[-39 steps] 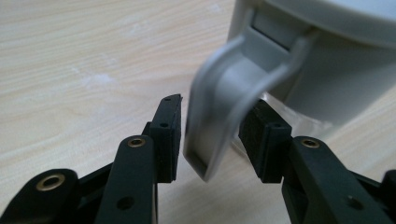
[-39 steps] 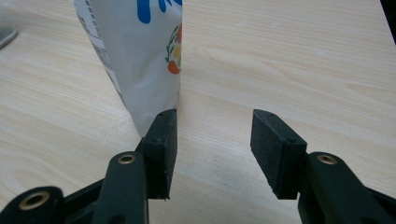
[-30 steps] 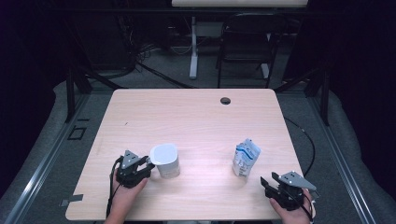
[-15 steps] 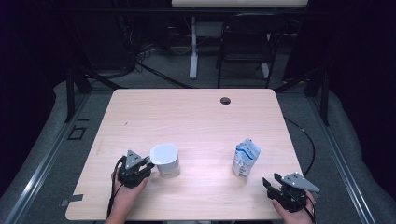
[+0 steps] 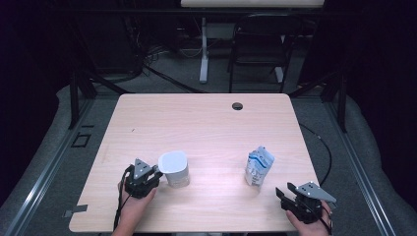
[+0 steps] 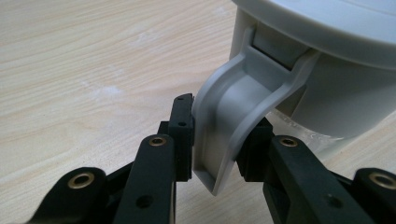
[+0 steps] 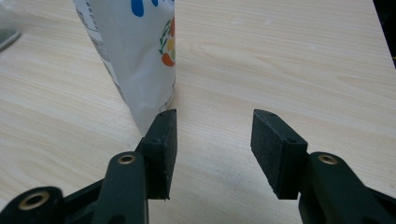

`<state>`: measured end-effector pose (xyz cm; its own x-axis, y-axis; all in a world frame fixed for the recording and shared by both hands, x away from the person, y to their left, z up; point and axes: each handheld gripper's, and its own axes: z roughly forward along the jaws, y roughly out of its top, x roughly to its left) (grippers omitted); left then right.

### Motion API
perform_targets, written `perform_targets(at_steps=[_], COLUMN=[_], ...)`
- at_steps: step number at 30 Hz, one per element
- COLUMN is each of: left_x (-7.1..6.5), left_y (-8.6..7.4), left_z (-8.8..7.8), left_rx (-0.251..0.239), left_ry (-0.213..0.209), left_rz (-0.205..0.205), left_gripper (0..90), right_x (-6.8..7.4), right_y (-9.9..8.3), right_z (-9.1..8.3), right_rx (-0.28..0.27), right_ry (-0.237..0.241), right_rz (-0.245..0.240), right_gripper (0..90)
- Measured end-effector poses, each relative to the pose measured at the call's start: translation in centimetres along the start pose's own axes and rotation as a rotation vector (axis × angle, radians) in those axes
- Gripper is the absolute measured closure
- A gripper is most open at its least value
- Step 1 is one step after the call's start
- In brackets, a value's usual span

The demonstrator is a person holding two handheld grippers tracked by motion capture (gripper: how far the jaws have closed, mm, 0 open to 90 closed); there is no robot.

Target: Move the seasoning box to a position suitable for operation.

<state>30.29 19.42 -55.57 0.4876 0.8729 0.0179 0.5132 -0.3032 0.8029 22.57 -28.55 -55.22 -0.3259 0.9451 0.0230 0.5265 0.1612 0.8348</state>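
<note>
At the table's (image 5: 206, 123) near edge: left gripper (image 6: 215, 135) jaws, just closing, clamped on the handle (image 6: 233, 112) of the white jug (image 5: 174, 168); right gripper (image 7: 212, 140) open, empty beside the pouch (image 5: 258, 166); grasp made, lifting not begun.

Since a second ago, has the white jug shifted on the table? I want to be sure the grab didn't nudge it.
No. The white jug stands at the same spot relative to the table's round hole; the left gripper closed on its handle.
</note>
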Motion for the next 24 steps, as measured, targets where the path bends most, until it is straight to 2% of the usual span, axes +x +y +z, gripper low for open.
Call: perform_targets(at_steps=[8,16,24], left_x=[-0.6,-1.7,-3.0], left_y=[0.1,0.1,0.0], left_z=[-0.2,-0.6,-1.1], left_rx=[0.003,0.008,0.024], left_ry=[0.001,-0.011,-0.007], left_rz=[-0.001,0.016,0.023], left_gripper=[72.6,73.7,73.6], right_x=[0.2,0.7,1.6], right_y=[0.2,0.3,0.5], right_z=[-0.4,-0.5,-0.6], right_rx=[-0.014,-0.024,-0.022], right_ry=[0.012,0.030,0.068], right_rz=[-0.003,-0.018,-0.063], right_gripper=[51.3,51.1,51.1])
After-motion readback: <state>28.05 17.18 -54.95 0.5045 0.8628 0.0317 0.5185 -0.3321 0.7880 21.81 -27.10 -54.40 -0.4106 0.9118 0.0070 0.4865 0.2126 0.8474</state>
